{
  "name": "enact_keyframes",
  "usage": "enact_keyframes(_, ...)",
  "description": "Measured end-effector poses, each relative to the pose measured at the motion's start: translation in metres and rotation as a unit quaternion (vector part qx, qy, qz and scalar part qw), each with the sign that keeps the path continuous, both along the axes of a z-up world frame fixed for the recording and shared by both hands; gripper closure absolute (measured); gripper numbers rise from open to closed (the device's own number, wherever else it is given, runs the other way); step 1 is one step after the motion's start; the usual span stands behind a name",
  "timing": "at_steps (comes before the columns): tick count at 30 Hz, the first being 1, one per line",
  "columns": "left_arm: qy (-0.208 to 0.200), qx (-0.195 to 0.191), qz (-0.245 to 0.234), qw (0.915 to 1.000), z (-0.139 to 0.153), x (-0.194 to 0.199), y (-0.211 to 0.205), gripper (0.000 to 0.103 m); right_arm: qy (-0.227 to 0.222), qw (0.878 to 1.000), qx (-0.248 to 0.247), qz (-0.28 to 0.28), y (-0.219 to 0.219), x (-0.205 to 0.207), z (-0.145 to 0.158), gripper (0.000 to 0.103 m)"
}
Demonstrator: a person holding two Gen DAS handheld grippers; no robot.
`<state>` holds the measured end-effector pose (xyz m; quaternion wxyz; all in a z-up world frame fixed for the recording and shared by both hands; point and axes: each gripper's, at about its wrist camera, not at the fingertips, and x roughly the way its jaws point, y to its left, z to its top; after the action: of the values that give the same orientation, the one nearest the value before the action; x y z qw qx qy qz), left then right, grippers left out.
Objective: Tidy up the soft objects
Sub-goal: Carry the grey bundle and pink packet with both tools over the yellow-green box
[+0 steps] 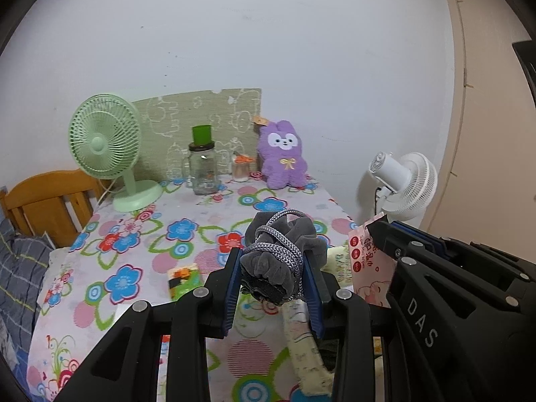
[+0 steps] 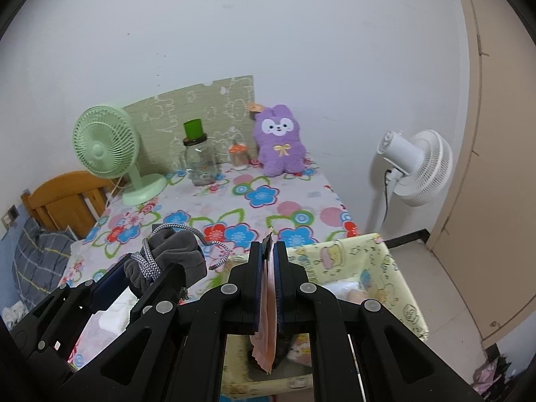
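My left gripper (image 1: 273,274) pinches the grey drawstring pouch (image 1: 284,251) above the table: light, squashy, best held at its bunched neck; my right gripper (image 2: 268,254) clamps the thin, floppy wet-wipes pack (image 2: 266,328) over the yellow basket (image 2: 398,268)

Light was soft, even and fairly dim, with faint shadows; fisheye bending and dark vignetting framed both views, blurring nearby parts.

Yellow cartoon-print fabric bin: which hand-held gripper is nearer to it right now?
Right. The right hand-held gripper, shut on a pink wet-wipes pack, hangs over the yellow cartoon-print fabric bin; the left hand-held gripper, holding a grey drawstring pouch, is beside it over the table.
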<state>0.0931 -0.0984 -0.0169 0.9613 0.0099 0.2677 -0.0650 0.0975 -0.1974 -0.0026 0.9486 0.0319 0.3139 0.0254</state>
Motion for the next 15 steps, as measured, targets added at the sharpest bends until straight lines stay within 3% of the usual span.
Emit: enact_keyframes(15, 0.034, 0.007, -0.033, 0.9988, -0.024, 0.018, -0.037, 0.068, 0.03, 0.999, 0.003, -0.034, -0.039, 0.012, -0.026, 0.093)
